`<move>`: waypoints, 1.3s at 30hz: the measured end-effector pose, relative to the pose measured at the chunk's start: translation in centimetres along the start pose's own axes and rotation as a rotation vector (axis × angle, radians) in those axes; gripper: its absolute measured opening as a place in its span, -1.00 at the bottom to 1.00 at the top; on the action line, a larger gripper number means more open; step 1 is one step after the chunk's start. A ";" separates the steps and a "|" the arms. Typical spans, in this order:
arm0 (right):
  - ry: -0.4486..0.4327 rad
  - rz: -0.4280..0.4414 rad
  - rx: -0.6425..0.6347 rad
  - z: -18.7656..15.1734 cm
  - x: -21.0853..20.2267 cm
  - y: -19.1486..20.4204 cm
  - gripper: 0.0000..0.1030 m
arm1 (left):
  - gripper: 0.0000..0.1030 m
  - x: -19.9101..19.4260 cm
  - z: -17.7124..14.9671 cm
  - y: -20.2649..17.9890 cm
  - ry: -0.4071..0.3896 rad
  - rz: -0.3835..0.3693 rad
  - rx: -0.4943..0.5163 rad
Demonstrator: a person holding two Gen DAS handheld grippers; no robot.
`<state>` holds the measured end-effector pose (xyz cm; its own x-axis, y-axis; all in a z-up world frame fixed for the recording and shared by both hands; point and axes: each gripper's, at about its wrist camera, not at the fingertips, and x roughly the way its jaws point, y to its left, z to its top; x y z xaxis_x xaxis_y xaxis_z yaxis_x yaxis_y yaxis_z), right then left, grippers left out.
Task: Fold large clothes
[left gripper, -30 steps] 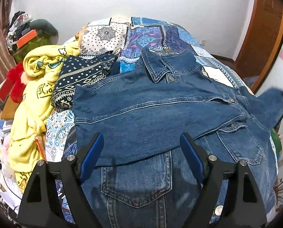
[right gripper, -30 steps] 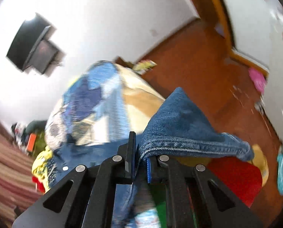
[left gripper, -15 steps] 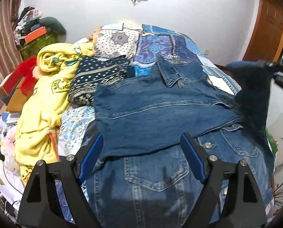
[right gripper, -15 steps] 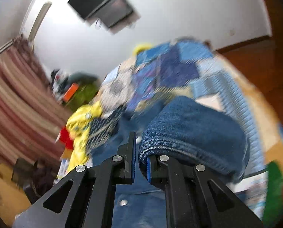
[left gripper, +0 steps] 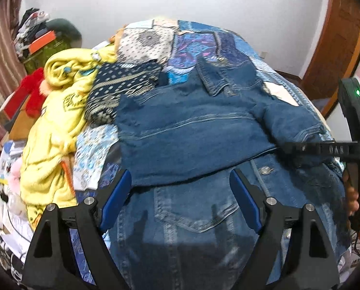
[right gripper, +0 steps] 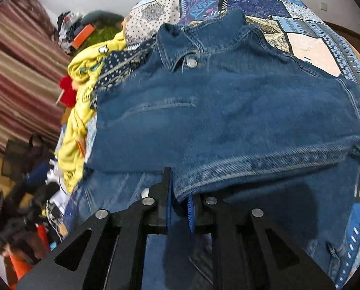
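One denim jacket (left gripper: 194, 130) lies spread on one bed (left gripper: 233, 48) with a patchwork cover, collar toward 12 o'clock. The left claw (left gripper: 180, 193) is spread wide, two blue pads clear of the fabric, hovering at 6 o'clock. The right claw (right gripper: 180, 198) is pressed together, pinching one folded jacket edge. One yellow garment (left gripper: 56, 130) lies at 9 o'clock, just beside the jacket.
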<state>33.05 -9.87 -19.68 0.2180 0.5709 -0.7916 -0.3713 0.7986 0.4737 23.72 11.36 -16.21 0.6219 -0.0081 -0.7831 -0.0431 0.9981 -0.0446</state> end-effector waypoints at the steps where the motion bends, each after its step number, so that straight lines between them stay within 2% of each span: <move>1: 0.006 0.008 -0.001 -0.3 -0.8 0.1 -0.68 | 0.61 0.0 0.3 -0.5 -0.004 -0.004 0.010; 5: -0.025 0.004 0.014 -1.4 -3.4 -1.0 -0.17 | 0.63 0.0 2.2 -3.5 -0.021 -0.036 0.069; 7: -0.091 -0.020 0.017 -1.9 -5.3 -2.0 -0.05 | 0.70 0.2 3.5 -5.4 -0.026 -0.061 0.102; 9: -0.150 -0.064 0.028 -2.1 -7.3 -3.3 0.17 | 0.71 0.5 4.7 -7.7 -0.034 -0.089 0.143; 12: -0.254 -0.174 0.047 -2.7 -10.5 -5.5 0.31 | 0.71 0.9 6.2 -10.9 -0.038 -0.124 0.208; 15: -0.305 -0.258 0.058 -2.9 -12.3 -7.0 0.41 | 0.72 2.0 7.5 -15.0 -0.036 -0.158 0.296; 19: -0.329 -0.317 0.090 -3.6 -13.4 -9.1 0.43 | 0.72 4.4 8.1 -19.4 0.010 -0.199 0.395; 26: -0.275 -0.324 0.150 -4.7 -12.1 -12.0 0.44 | 0.72 10.9 6.8 -25.6 0.183 -0.236 0.518; 29: -0.241 -0.315 0.167 -5.3 -11.2 -12.9 0.44 | 0.71 12.9 6.3 -27.0 0.217 -0.226 0.551; 32: -0.210 -0.309 0.175 -5.8 -10.3 -13.2 0.44 | 0.52 14.0 6.4 -27.4 0.220 -0.229 0.564; 34: -0.190 -0.311 0.170 -6.0 -9.6 -13.4 0.44 | 0.17 14.5 6.7 -27.4 0.213 -0.232 0.564; 35: -0.177 -0.319 0.166 -6.0 -9.3 -13.4 0.44 | 0.07 14.6 7.0 -27.4 0.214 -0.247 0.560; 37: -0.160 -0.334 0.154 -6.1 -8.6 -13.2 0.44 | -0.49 14.5 7.5 -26.9 0.227 -0.289 0.528; 39: -0.151 -0.348 0.145 -6.2 -8.3 -13.1 0.44 | -0.71 14.0 8.2 -26.2 0.228 -0.328 0.489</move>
<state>30.52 -26.22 -21.64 0.4419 0.2747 -0.8540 -0.1230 0.9615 0.2456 39.97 -14.40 -20.95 0.3575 -0.2776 -0.8917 0.5178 0.8535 -0.0581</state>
